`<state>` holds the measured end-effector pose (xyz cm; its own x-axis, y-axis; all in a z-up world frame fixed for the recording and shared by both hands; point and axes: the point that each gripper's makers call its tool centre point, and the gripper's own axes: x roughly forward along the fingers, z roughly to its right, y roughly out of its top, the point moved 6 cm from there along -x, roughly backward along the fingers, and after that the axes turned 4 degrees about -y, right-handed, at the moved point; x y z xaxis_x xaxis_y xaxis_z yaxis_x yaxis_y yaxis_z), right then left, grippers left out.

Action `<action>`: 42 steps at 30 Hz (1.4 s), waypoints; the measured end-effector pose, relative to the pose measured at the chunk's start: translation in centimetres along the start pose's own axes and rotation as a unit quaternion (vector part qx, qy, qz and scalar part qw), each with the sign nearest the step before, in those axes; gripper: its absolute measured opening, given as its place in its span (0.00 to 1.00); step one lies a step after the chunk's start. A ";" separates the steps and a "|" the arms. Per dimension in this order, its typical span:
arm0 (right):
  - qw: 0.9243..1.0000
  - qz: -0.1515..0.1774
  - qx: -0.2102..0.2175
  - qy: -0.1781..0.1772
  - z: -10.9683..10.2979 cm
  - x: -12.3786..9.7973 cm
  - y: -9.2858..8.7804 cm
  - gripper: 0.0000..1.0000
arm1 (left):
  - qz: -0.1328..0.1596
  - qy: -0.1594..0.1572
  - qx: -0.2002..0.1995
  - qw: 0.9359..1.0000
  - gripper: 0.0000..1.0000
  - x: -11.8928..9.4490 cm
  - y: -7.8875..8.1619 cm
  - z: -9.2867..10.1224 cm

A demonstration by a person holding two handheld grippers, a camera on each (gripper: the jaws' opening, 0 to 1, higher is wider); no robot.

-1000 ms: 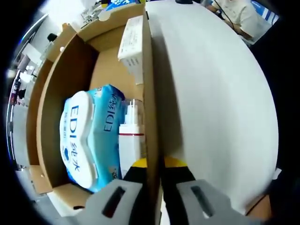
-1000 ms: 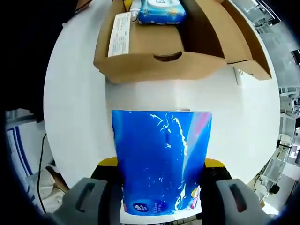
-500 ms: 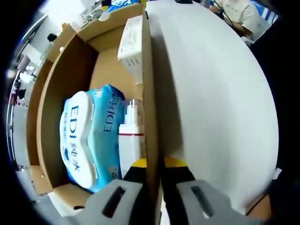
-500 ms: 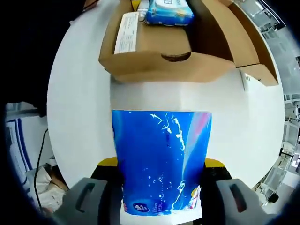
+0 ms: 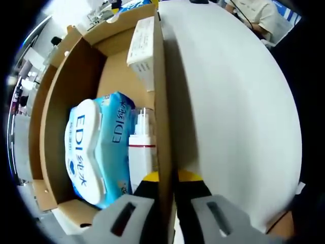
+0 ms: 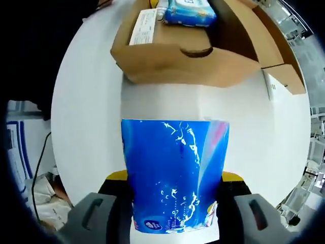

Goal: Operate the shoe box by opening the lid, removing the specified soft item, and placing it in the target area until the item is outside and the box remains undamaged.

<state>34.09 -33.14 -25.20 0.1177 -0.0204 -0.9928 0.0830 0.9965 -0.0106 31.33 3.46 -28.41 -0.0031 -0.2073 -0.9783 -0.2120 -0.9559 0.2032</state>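
The open cardboard shoe box (image 5: pixel 63 101) lies on a white table (image 5: pixel 228 101). My left gripper (image 5: pixel 166 180) is shut on the box's side wall, one jaw inside and one outside. Inside lie a blue-and-white wipes pack (image 5: pixel 94 147), a white bottle (image 5: pixel 141 152) and a white carton (image 5: pixel 142 48). In the right gripper view, my right gripper (image 6: pixel 173 178) is shut on a shiny blue soft tissue pack (image 6: pixel 175 173), held out over the white table (image 6: pixel 86 112) in front of the box (image 6: pixel 183 61). The wipes pack (image 6: pixel 190 10) shows inside the box.
The box lid (image 6: pixel 264 40) stands open at the right of the right gripper view. A person in a light shirt (image 5: pixel 259 15) sits beyond the table's far edge. A cable (image 6: pixel 38 168) and clutter lie on the floor left of the table.
The right gripper view has shifted: the box sits a bit further to the right and lower in the picture, so the camera with the blue pack has moved. The left gripper holds still.
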 end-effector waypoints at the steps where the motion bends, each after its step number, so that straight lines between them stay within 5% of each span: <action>1: 1.000 0.000 -0.003 -0.001 0.1 0.1 -0.1 0.66 | 0.000 0.000 0.000 1.000 0.03 0.0 0.0 0.0; 42: 1.000 -0.006 -0.020 -0.003 0.6 2.2 -0.8 0.68 | -0.002 0.001 0.002 1.000 0.03 0.0 0.2 0.0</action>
<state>34.86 -34.00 -27.26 0.1237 -0.0328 -0.9918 0.0454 0.9986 -0.0273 31.24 3.28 -28.37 -0.0014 -0.2042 -0.9789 -0.2161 -0.9557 0.1997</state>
